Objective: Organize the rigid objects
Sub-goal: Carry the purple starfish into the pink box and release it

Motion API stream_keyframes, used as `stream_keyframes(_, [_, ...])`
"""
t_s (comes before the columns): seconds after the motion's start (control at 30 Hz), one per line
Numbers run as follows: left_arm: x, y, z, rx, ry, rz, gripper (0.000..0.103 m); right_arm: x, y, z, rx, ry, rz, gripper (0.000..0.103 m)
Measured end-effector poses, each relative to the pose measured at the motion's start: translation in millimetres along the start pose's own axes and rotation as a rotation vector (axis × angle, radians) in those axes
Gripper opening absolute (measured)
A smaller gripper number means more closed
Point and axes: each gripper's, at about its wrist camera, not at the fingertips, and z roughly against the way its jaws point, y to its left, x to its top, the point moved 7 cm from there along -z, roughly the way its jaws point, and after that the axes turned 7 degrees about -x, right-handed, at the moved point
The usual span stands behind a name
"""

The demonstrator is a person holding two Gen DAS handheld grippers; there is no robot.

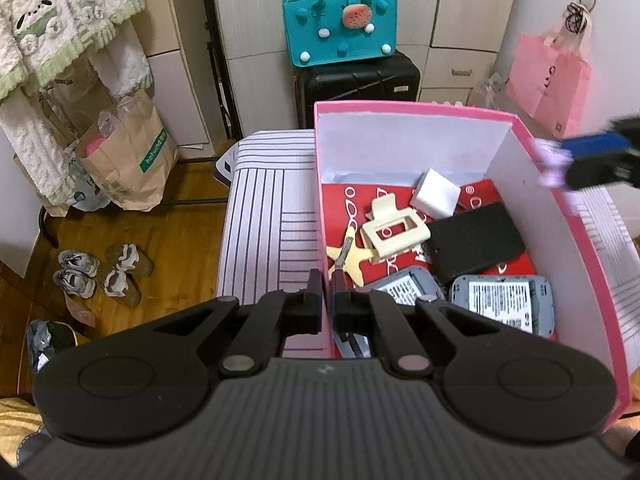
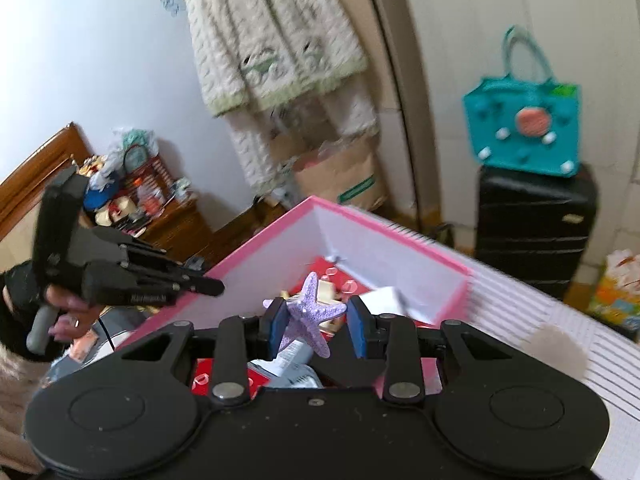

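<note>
Over the pink box (image 2: 400, 240), right gripper (image 2: 316, 326) spread around a bumpy lilac starfish (image 2: 312, 312); left gripper (image 1: 326, 280) pinching box wall.

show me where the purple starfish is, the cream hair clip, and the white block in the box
Purple starfish (image 2: 310, 312): right wrist view, on its centre, between the open fingers.
Cream hair clip (image 1: 394, 230): left wrist view, on its rectangular frame.
White block (image 1: 435, 193): left wrist view, on its top face.
</note>
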Motion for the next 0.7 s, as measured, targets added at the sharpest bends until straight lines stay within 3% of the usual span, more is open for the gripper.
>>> stream_keyframes(0.17, [-4.6,1.3,-0.7,-0.016,0.010,-0.001,0.004,15.8,15.1,-62.5,0.019,0.116,0.004,0.038])
stream_keyframes(0.43, [-2.9,3.1,-1.9,-0.047,0.034,-0.003,0.005,15.1,15.1,-131.2,-0.042,0.267,0.017,0.038])
stream_keyframes(0.57, [-3.7,2.7,-2.1,-0.056,0.033,-0.005,0.005,10.9,15.1,-142.6,-0.057,0.295,0.002,0.039])
stream_keyframes(0.7, [-3.4,3.4,0.0,-0.066,0.042,-0.004,0.005,14.6,14.6,-133.2,-0.071,0.255,0.002,0.042])
